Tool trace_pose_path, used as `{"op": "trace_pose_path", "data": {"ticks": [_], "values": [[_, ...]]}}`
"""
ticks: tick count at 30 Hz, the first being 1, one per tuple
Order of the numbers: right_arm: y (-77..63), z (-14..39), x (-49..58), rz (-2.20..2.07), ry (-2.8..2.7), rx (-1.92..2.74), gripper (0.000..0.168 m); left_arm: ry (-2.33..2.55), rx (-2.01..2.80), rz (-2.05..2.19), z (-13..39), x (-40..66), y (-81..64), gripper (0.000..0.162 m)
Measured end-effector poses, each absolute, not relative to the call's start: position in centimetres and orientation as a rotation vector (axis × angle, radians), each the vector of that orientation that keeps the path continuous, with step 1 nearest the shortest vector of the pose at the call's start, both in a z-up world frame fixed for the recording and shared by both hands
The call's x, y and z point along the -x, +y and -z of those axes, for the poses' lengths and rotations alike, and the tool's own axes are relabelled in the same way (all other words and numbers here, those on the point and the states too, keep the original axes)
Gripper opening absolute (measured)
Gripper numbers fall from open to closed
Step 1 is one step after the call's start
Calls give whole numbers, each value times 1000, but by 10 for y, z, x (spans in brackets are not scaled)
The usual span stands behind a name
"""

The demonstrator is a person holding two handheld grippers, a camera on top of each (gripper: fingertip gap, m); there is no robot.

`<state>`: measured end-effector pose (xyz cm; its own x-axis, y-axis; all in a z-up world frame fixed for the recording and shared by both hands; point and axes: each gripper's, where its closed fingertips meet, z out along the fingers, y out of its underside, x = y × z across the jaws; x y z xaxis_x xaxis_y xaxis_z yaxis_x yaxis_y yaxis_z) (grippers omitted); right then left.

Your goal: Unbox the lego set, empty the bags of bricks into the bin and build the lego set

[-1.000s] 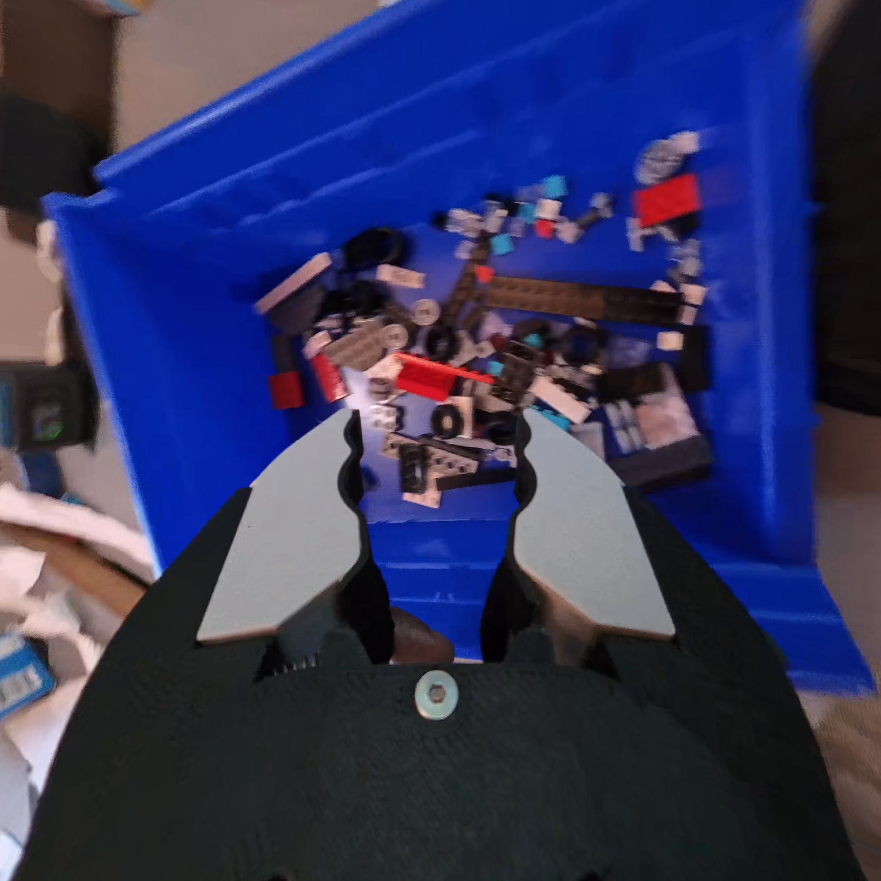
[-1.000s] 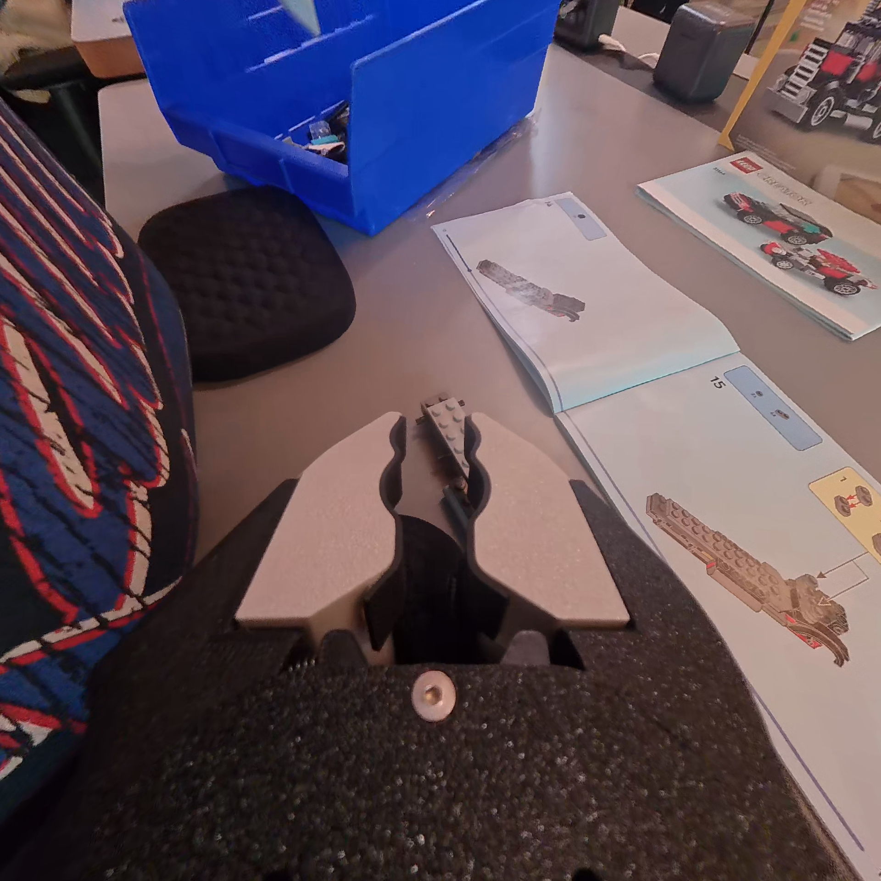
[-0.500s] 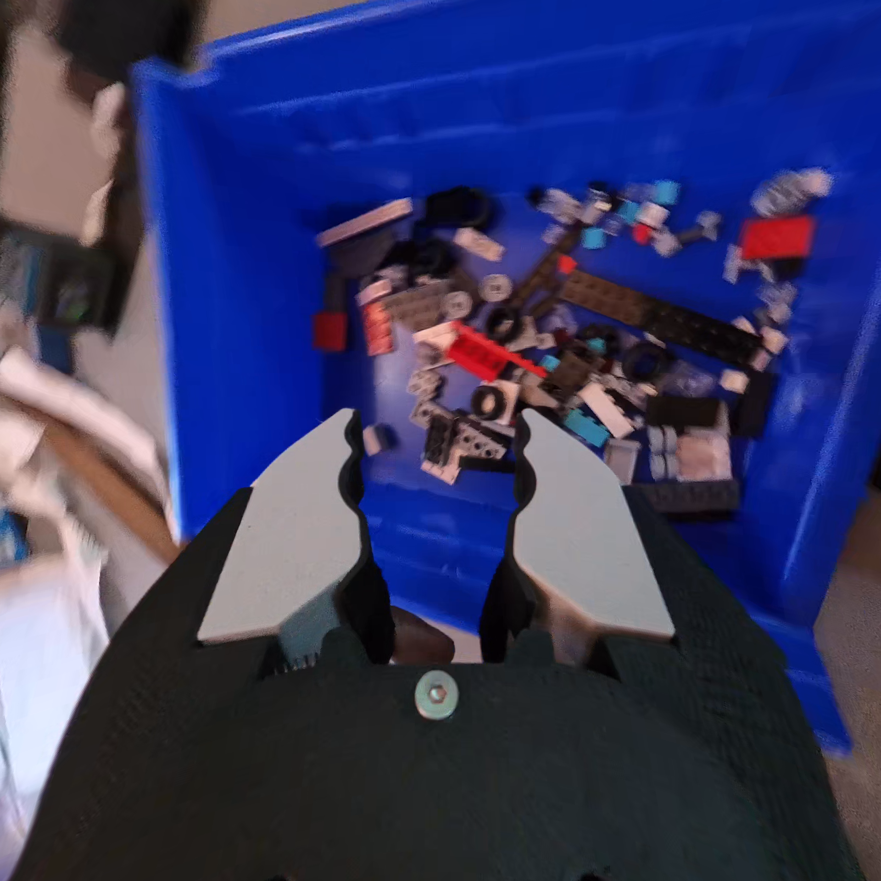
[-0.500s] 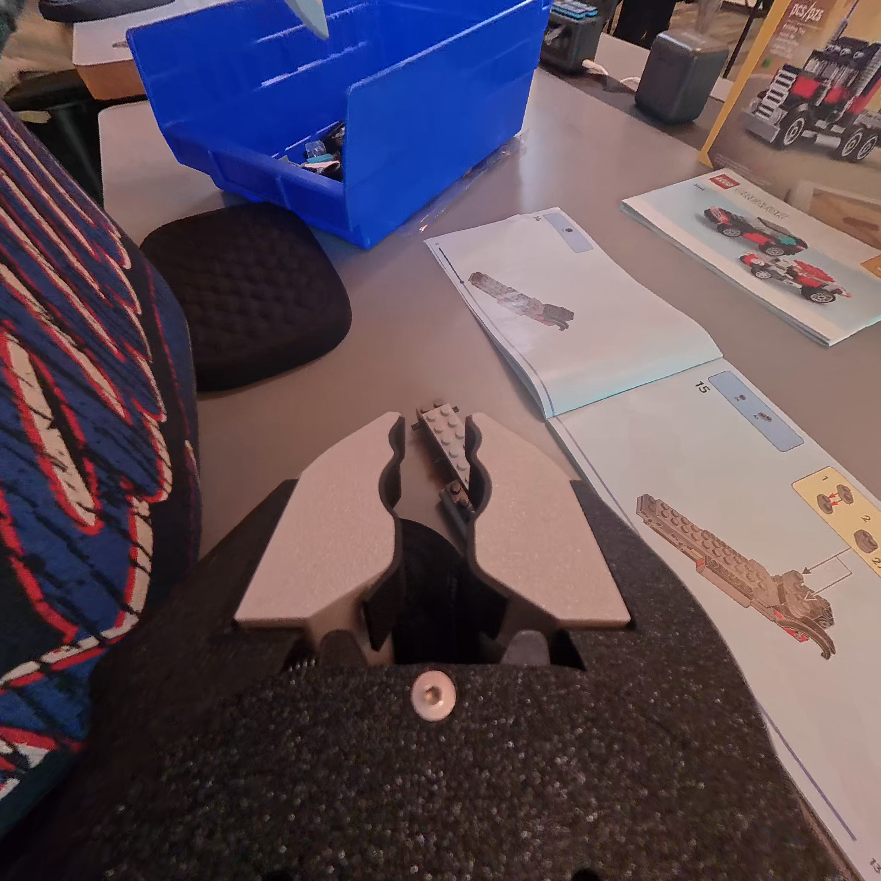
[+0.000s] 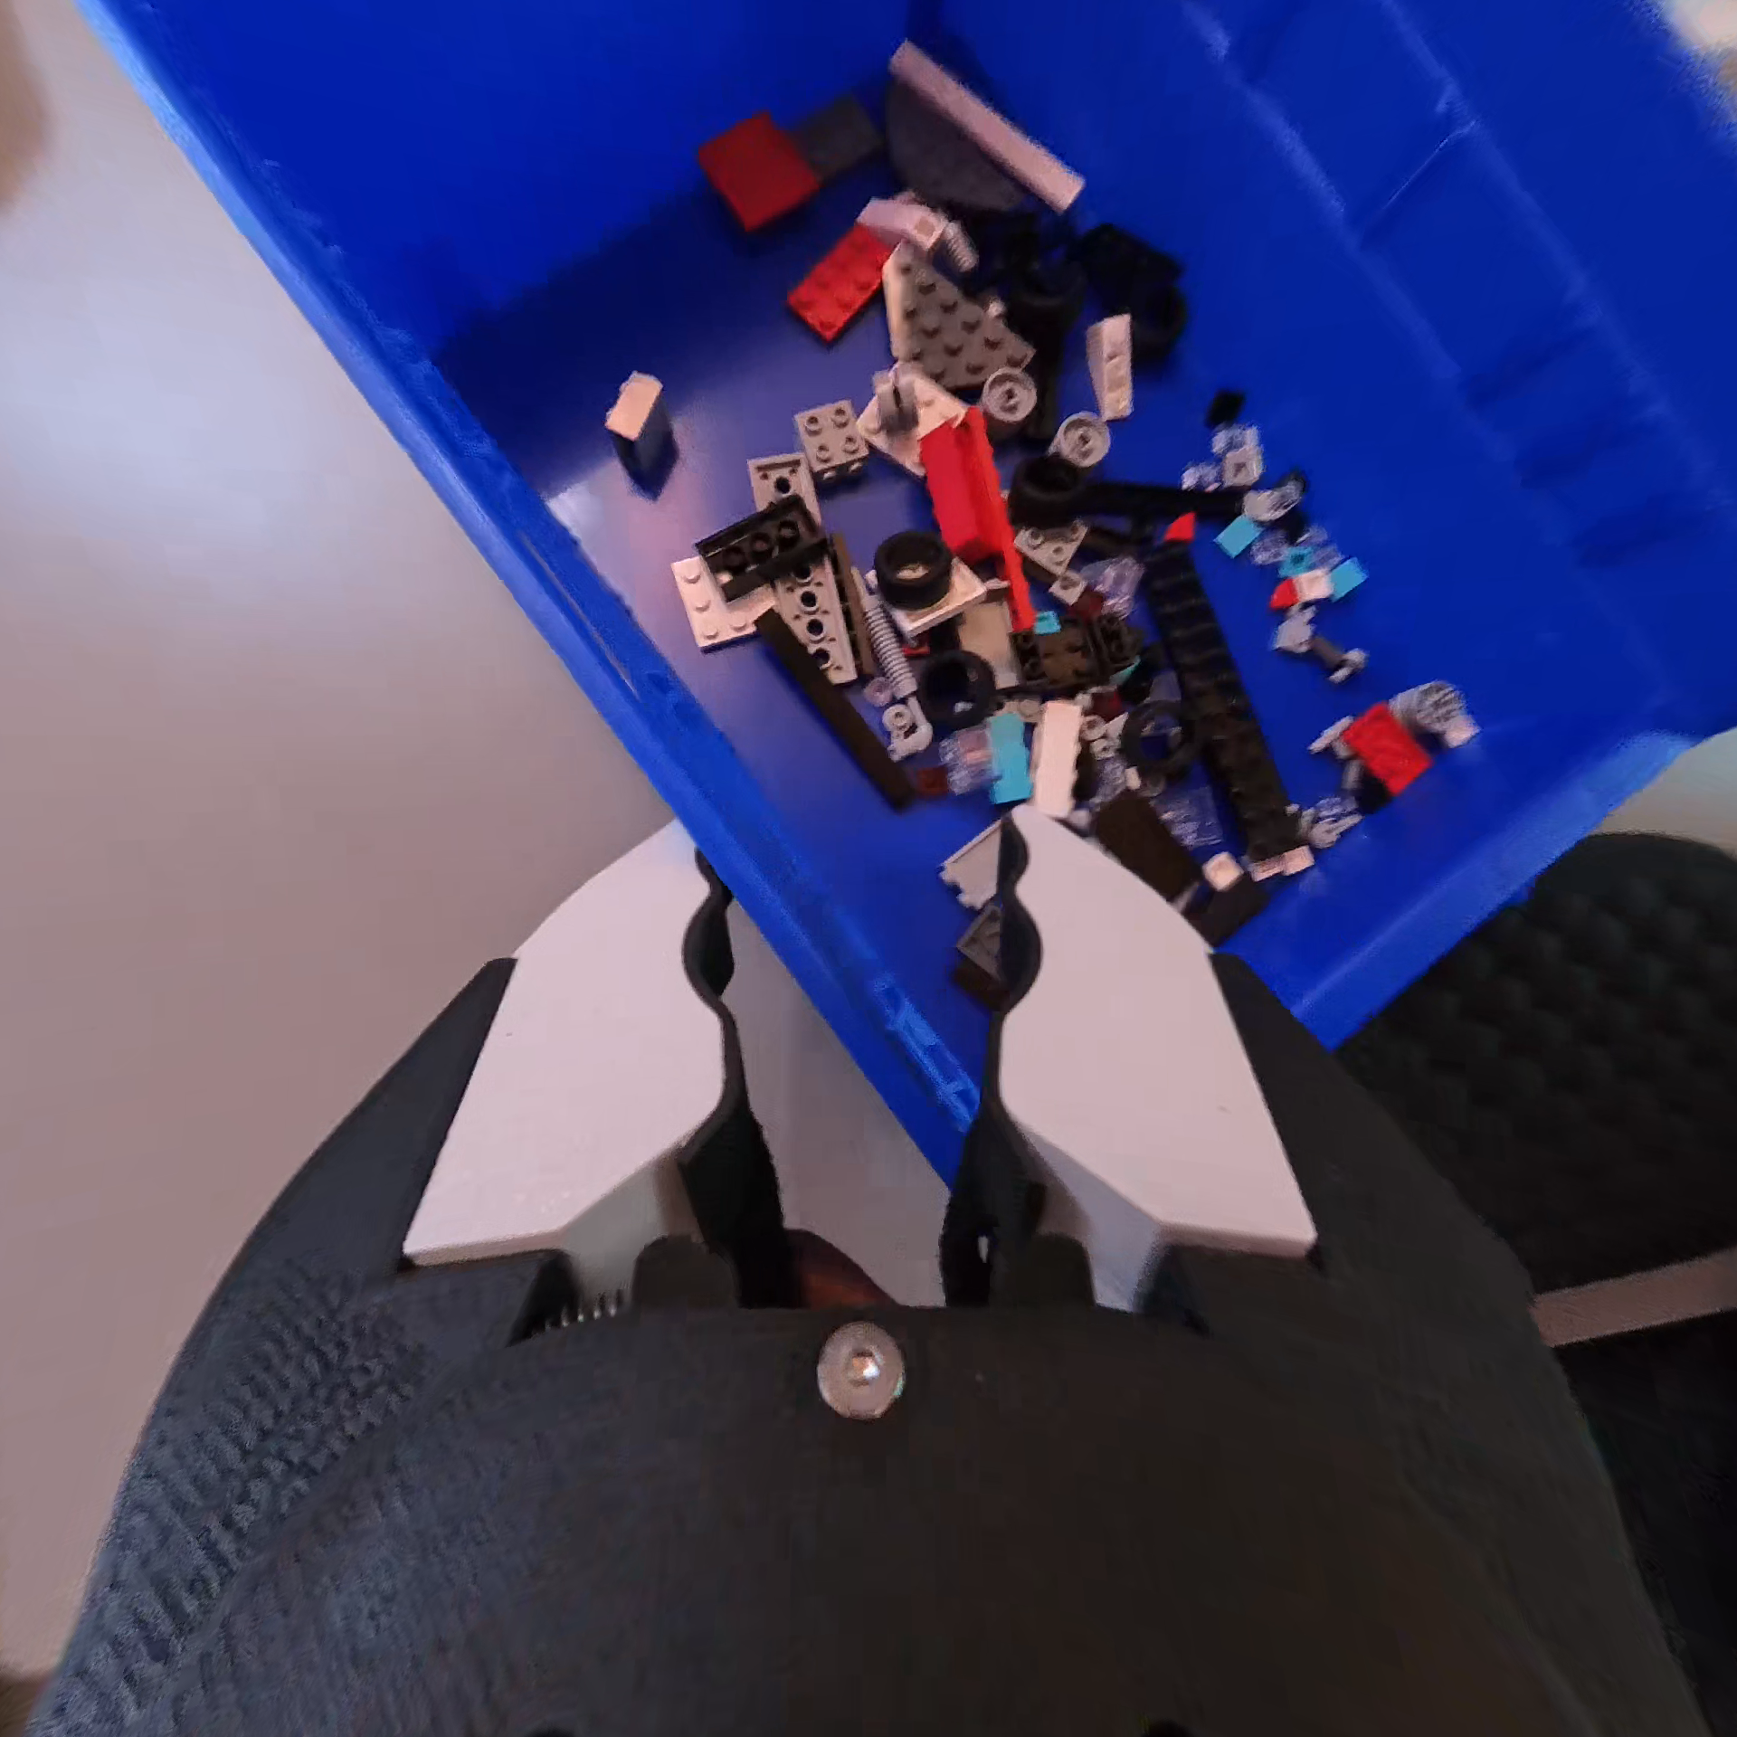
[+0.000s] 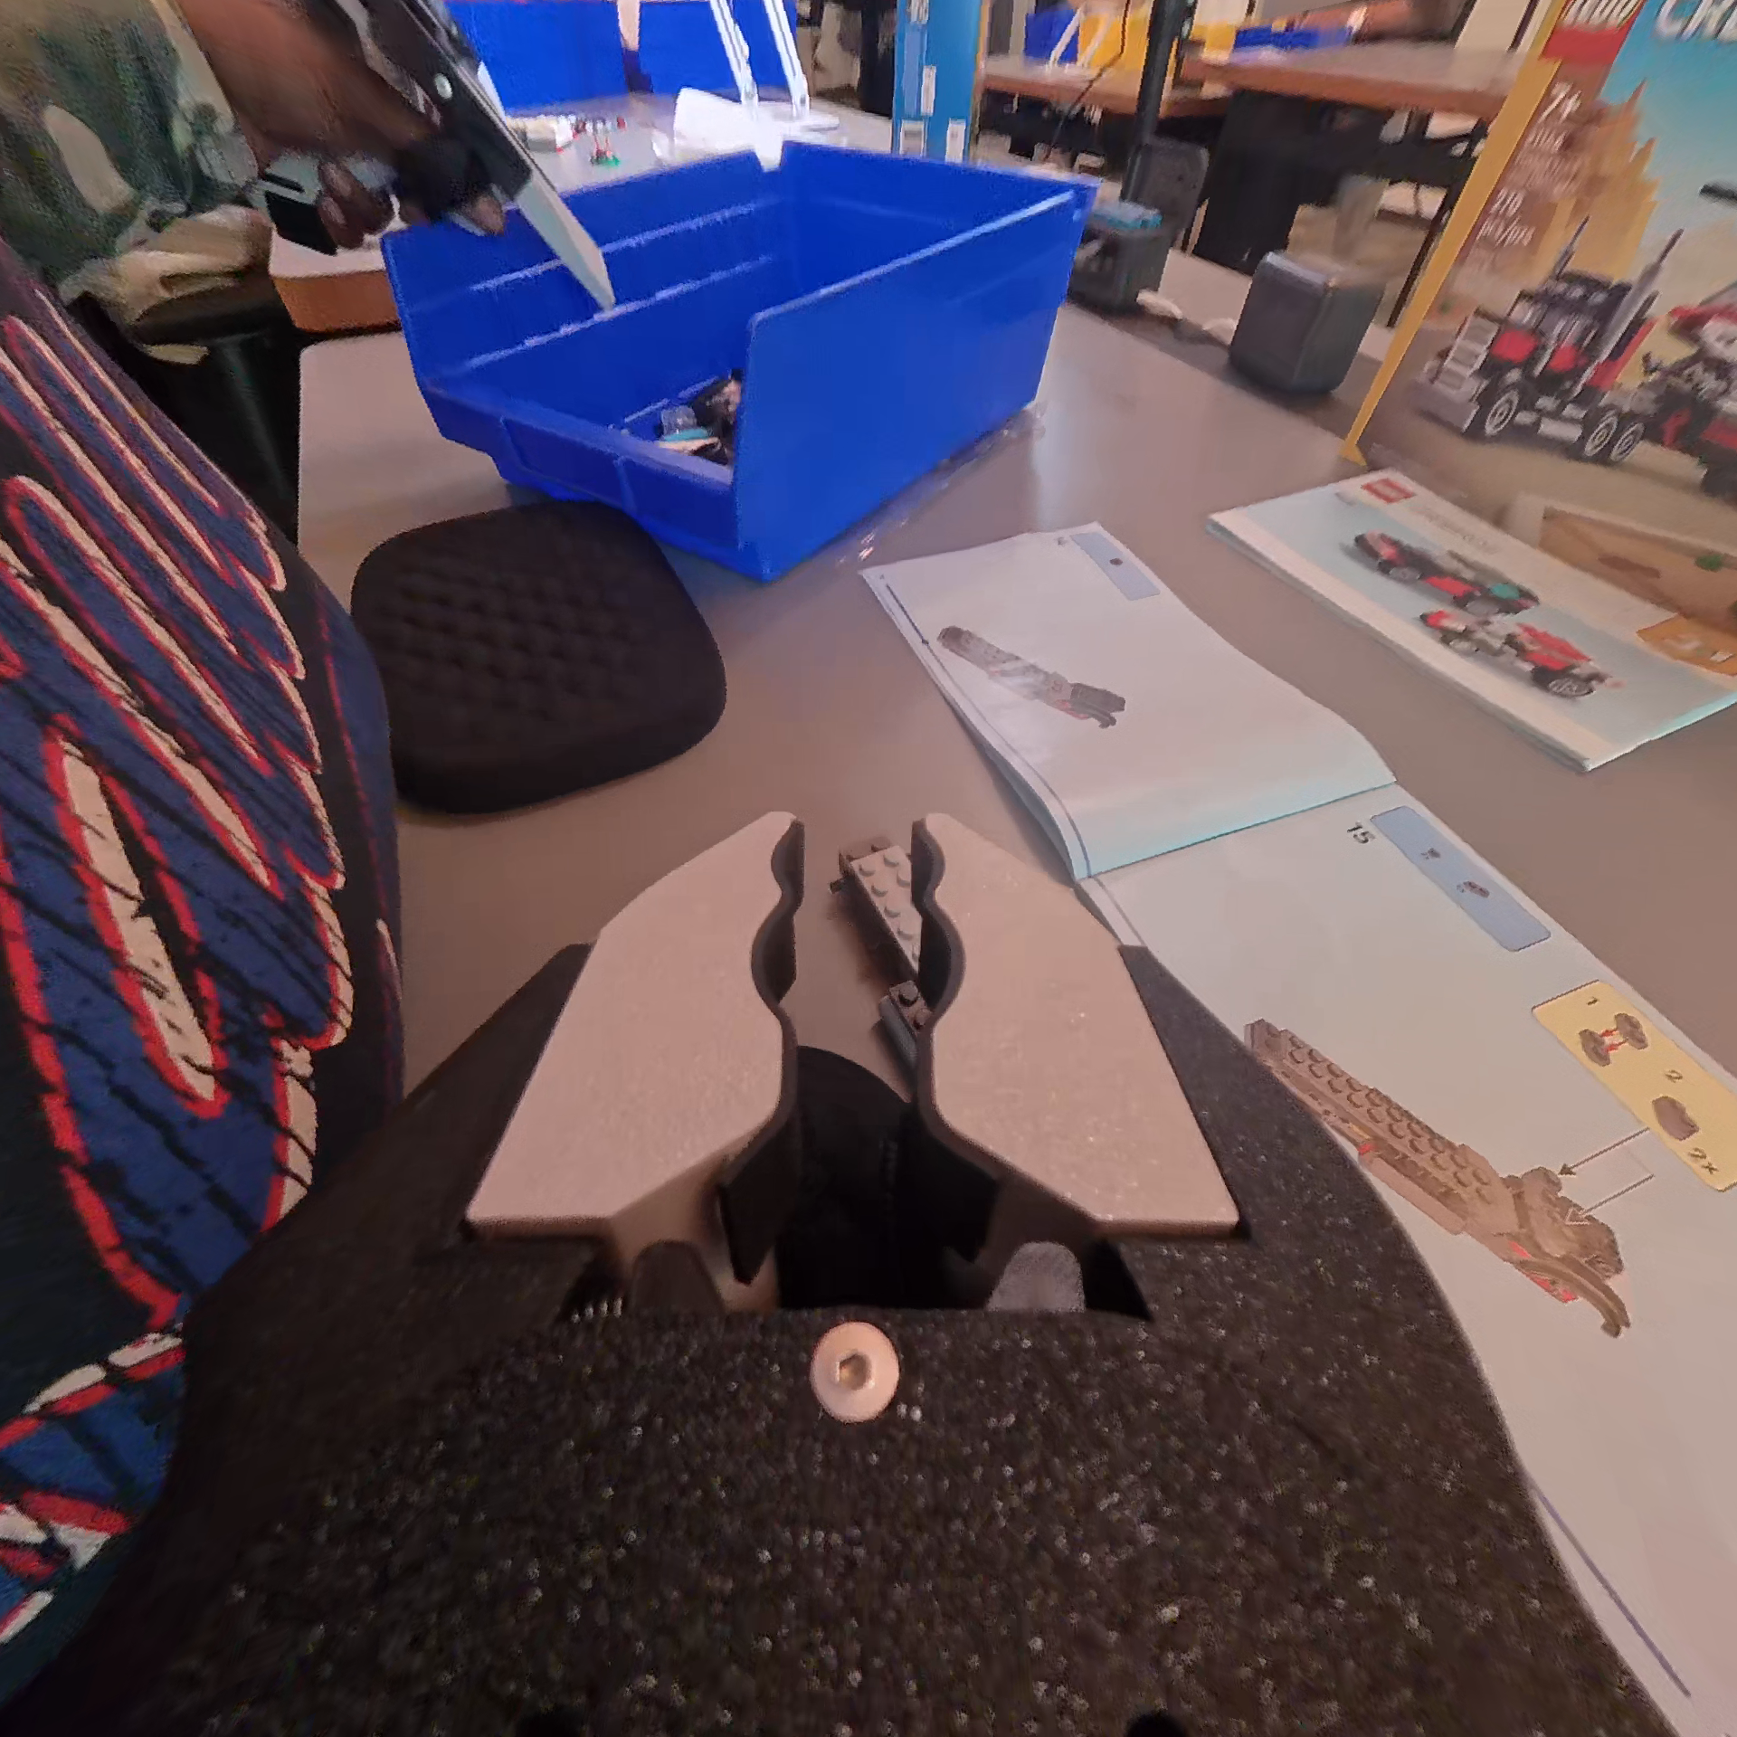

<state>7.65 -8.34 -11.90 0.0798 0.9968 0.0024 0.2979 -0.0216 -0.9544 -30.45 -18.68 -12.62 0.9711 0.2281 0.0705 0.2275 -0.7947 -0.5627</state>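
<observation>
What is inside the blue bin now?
The blue bin holds loose bricks: red, grey, black and white pieces and small black tyres. The left tongs cover the near corner, hiding anything there.

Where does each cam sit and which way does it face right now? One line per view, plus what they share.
Left wrist view: on the left claw, looking steeply down into the blue bin of loose bricks; own open fingers straddle the bin's near wall.
Right wrist view: on the right claw, low over the table, facing across it; open fingers flank a grey brick assembly, patterned sleeve at left.
Shared: bin, black pad, and the left claw, seen over the bin.
</observation>
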Motion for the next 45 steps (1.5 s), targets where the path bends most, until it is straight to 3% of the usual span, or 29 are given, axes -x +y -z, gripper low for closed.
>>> {"op": "trace_pose_path", "data": {"ticks": [4, 8, 20, 23, 26, 29, 45], "values": [[-87, 110, -80, -971, -1336, 1391, 20, -334, 2541, -234, 120, 343, -199, 17], [-88, 103, -84, -941, -1302, 1320, 19, -443, 2529, -285, 119, 361, -211, 8], [-86, 108, -81, -937, -1320, 1360, 18, -316, 2603, -419, 117, 347, -204, 16], [-86, 108, -81, -942, -1326, 1365, 19, -169, 2462, -615, 82, 344, -195, 36], [-86, 109, -81, -939, -1323, 1365, 19, 19, 2299, -550, 38, 308, -175, 29], [-86, 110, -81, -943, -1335, 1370, 20, 56, 2297, -372, 31, 284, -169, 25], [-89, 116, -79, -947, -1381, 1391, 19, 142, 2558, -212, 109, 239, -199, 27]]}}
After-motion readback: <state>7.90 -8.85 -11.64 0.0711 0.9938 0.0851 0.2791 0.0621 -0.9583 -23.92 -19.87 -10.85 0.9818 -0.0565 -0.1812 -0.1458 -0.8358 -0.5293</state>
